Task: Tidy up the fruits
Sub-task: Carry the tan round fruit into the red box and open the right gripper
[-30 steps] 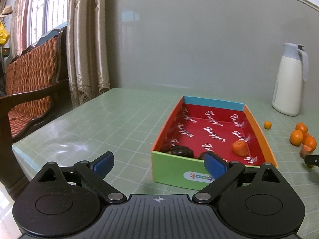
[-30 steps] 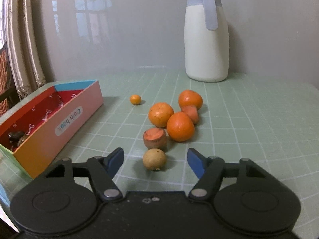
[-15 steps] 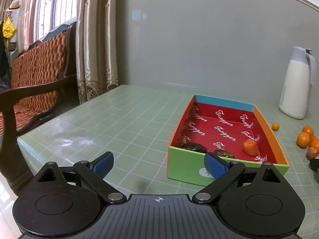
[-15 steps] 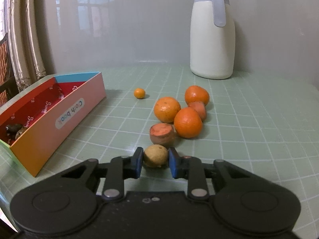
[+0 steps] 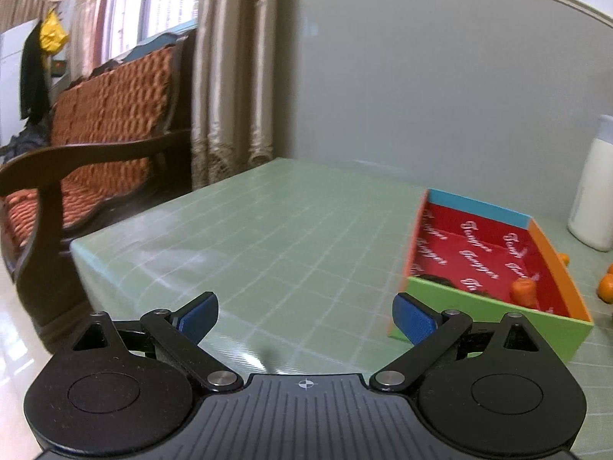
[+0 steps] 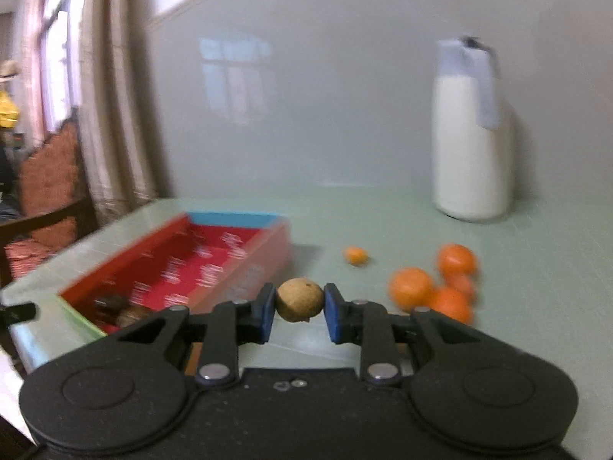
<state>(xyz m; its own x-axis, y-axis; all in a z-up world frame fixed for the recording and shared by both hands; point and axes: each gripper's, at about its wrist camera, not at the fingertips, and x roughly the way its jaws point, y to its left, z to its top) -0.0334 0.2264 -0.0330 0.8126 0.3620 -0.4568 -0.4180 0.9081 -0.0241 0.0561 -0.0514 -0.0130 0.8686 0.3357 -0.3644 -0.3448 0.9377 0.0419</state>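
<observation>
- We hold the right gripper point(image 6: 299, 312) closed on a small brown fruit point(image 6: 299, 304); both pads press its sides, and it is clear of the table point(image 6: 383, 222).
- We keep the left gripper point(image 5: 305, 316) wide open with nothing between its pads; it hangs over bare table to the left of the box point(image 5: 494, 312).
- Done so far: the box already contains two dark fruits point(image 6: 115, 306) at its near end and one orange piece point(image 5: 523, 289) near its right wall.
- In hand: the brown fruit sits just right of the box's near end and is not yet over it; we judge the carry to be under way.
- Left to do: three oranges point(image 6: 412, 287) and an orange piece among them lie clustered on the table right of the box, with one tiny orange fruit point(image 6: 356, 255) lying apart, farther back.
- The jug point(image 6: 473, 145) stands far right, well apart from the fruit, and plays no part.
- We judge the task less than half complete.
</observation>
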